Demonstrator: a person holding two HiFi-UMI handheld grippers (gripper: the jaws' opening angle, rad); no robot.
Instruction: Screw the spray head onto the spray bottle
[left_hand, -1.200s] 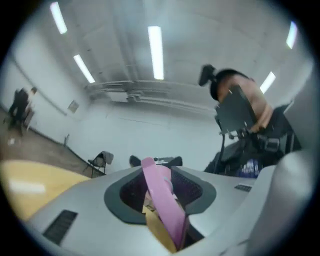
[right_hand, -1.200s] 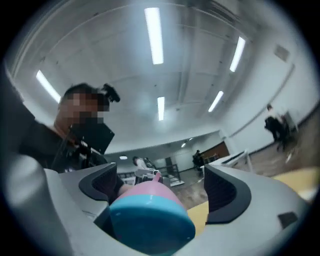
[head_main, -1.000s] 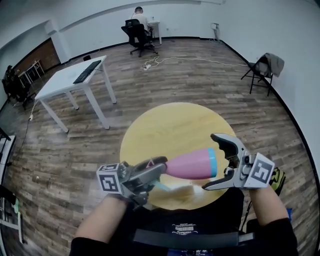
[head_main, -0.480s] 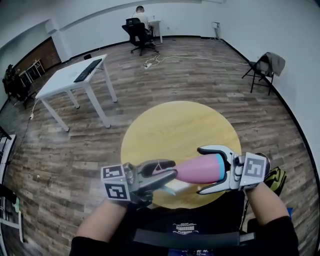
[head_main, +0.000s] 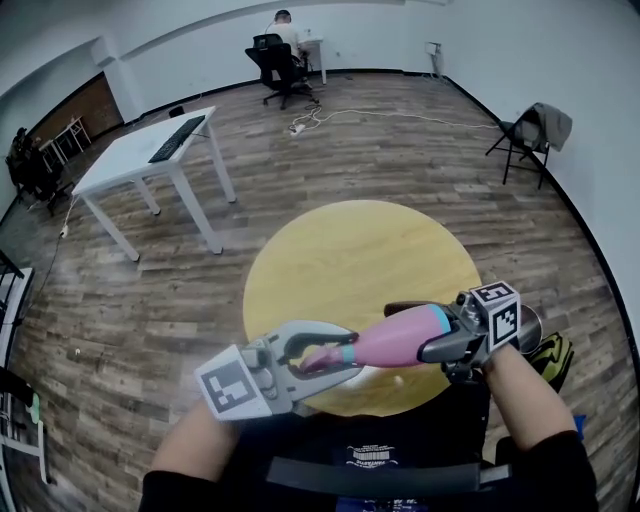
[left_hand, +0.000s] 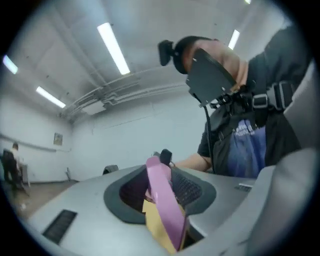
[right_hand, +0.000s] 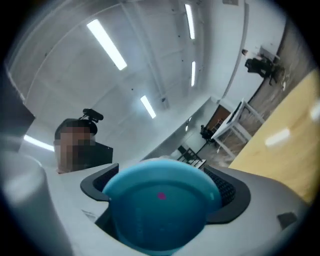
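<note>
Over the yellow bench (head_main: 350, 250) the spray bottle (head_main: 395, 338) lies level, left claw (head_main: 330, 352) clamping its spray head (left_hand: 161, 197), right claw (head_main: 418, 330) just closing round its base.

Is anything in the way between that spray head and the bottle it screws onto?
Nothing visible. The spray head, clamped in the left gripper, already sits at the neck of the bottle. The right gripper has just been closing its jaws on the blue base.

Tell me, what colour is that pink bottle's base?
The spray bottle base is teal blue, clearest in the right gripper view.
</note>
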